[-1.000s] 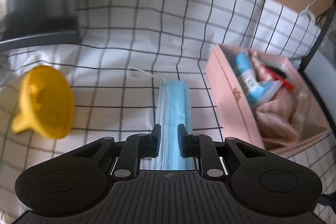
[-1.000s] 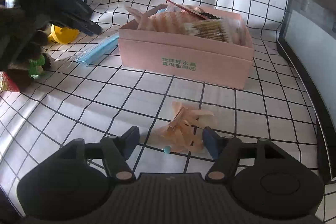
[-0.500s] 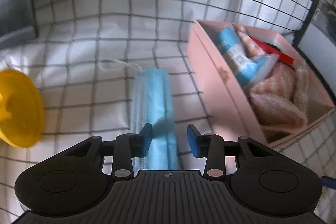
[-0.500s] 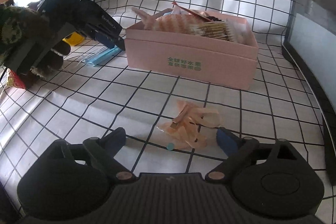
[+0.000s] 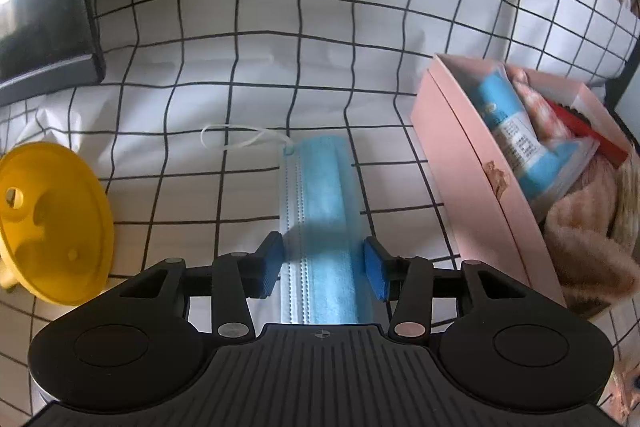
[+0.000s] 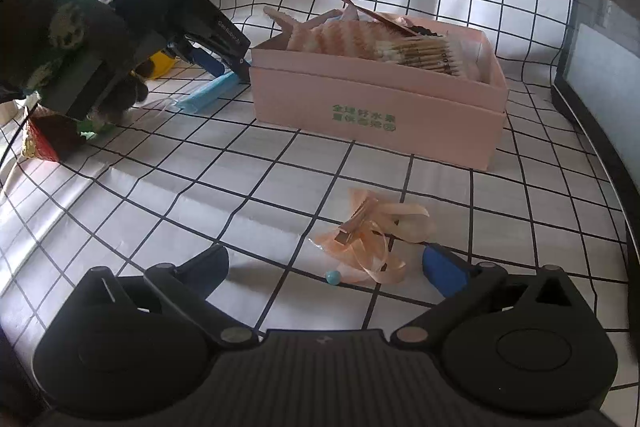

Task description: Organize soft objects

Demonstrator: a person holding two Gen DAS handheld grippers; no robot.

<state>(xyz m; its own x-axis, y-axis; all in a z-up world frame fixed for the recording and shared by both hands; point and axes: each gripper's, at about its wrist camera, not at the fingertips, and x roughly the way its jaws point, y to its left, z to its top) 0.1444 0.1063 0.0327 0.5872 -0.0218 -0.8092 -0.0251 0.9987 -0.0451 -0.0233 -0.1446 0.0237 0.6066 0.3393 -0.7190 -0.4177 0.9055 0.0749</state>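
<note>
A desk under a black-gridded white cloth holds a pink box of plush, perhaps toys; both grippers' fingers gape, left gripper astride a blue mask.

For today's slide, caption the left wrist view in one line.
Open left gripper straddles a folded blue face mask on the checked cloth, beside the pink box.

mask: near end hidden under the left gripper's body; in the right wrist view only one end shows, the rest behind the box and the left gripper
funnel: left rim and spout cut by the picture's edge
box contents: lower layers hidden under the plush
green print on box: too small to read
red packet: partly hidden behind the glove
</note>
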